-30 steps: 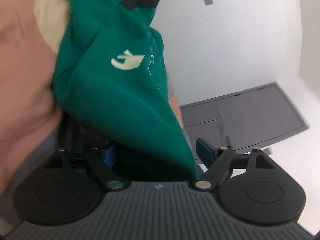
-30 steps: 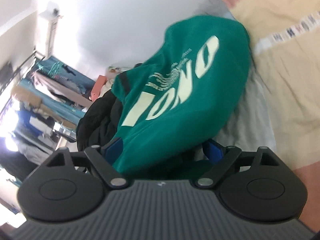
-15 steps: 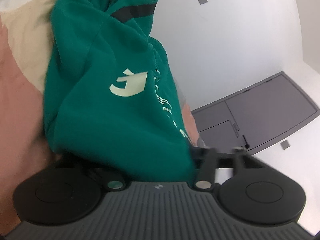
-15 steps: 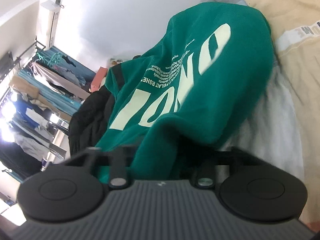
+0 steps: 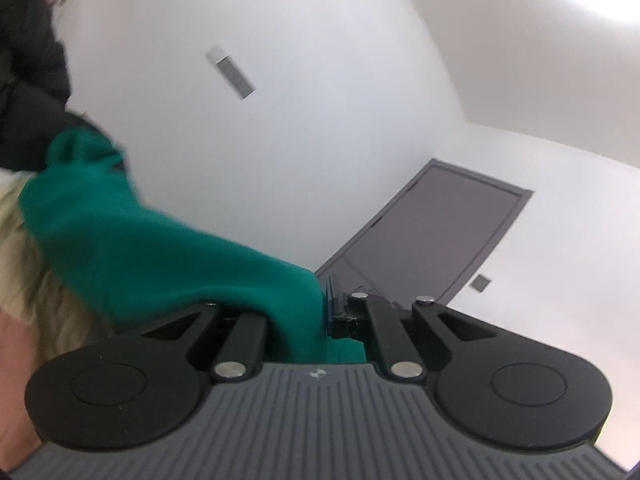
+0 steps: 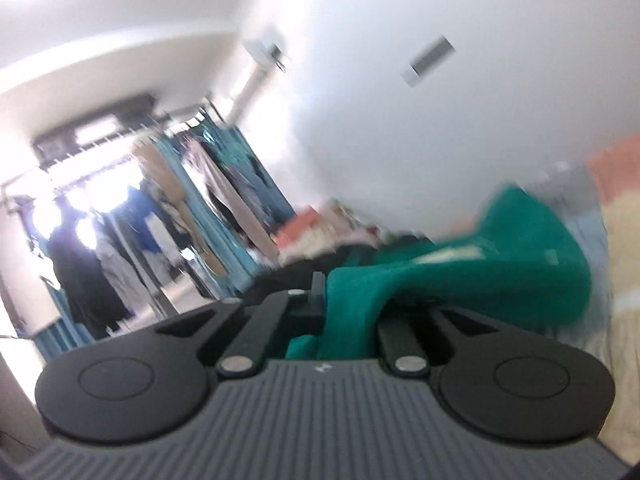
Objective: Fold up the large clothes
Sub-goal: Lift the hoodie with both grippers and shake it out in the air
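Bedroom, white wall, grey door [image 5: 436, 236], clothes rack [image 6: 168, 216]: we hold the green sweatshirt [image 5: 160, 256] up off the bed [image 6: 624, 264].
Left gripper [image 5: 320, 312] and right gripper [image 6: 340, 312] are both clamped tight on its fabric, one edge each, so it can hang out for folding; the rest trails onto the bed.

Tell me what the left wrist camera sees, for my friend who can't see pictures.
The left gripper is shut on a green sweatshirt, which stretches away to the left toward a cream and pink bed cover. Behind are a white wall and a grey door, all tilted and a little blurry.
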{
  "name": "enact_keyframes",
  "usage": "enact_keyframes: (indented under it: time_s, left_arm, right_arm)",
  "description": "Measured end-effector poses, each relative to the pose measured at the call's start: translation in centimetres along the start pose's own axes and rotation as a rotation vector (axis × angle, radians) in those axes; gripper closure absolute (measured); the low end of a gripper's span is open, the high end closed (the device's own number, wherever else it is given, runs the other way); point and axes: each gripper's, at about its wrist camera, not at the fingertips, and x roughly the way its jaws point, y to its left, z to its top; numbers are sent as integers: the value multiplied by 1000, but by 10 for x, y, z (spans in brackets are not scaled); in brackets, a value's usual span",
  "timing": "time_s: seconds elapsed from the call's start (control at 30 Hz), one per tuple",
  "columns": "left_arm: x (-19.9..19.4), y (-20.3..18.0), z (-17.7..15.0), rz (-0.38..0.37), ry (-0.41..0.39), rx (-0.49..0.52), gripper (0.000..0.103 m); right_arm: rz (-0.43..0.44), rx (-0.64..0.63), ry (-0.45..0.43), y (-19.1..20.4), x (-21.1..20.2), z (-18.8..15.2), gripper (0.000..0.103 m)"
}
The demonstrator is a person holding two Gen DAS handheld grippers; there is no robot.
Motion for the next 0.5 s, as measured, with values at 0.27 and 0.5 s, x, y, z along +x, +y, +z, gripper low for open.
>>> enact_keyframes:
  time_s: [0.27, 0.5]
  left_arm:
    - [-24, -97, 60, -75, -63, 94, 95]
    - [-35, -215, 133, -124, -102, 227, 95]
  right_arm:
    - [64, -146, -89, 84, -30, 93, 97]
    - [136, -211, -180, 146, -47, 171, 97]
